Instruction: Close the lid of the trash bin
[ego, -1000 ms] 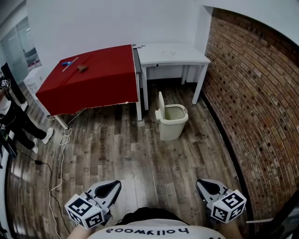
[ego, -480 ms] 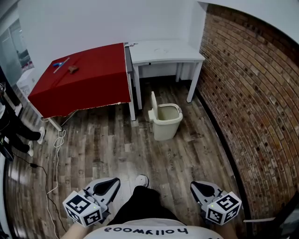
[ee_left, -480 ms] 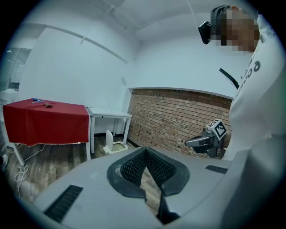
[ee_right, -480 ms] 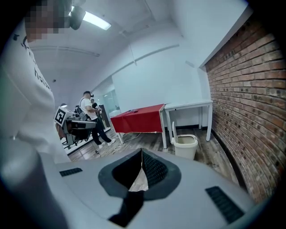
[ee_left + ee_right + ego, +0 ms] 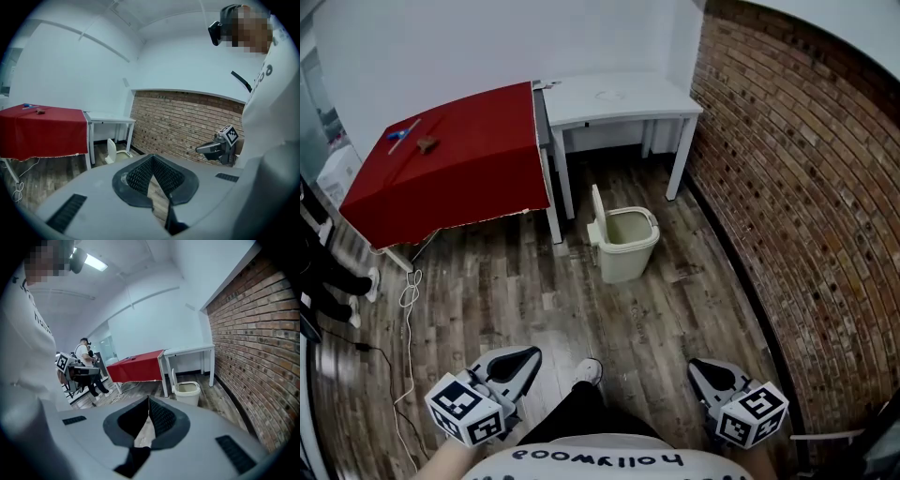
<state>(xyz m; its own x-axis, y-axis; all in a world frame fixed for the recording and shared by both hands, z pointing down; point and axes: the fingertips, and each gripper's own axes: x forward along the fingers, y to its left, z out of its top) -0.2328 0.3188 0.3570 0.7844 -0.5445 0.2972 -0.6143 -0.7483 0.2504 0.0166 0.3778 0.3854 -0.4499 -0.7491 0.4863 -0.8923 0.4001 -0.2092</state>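
A beige trash bin (image 5: 627,248) stands on the wood floor by the white table's legs, its lid (image 5: 597,215) hinged up and upright on the left side. The bin (image 5: 117,155) shows small in the left gripper view and the bin (image 5: 188,393) sits farther off in the right gripper view. My left gripper (image 5: 526,354) and right gripper (image 5: 699,367) hang low near my body, well short of the bin. Both have their jaws closed together with nothing between them.
A red-clothed table (image 5: 441,159) and a white table (image 5: 614,97) stand against the far wall. A brick wall (image 5: 797,178) runs along the right. A white cable (image 5: 405,309) lies on the floor at left, where people (image 5: 86,364) stand. My shoe (image 5: 590,371) is stepping forward.
The view has advanced toward the bin, which drifted left in frame. My leg and shoe have come into view between the grippers. Both grippers stay shut and low.
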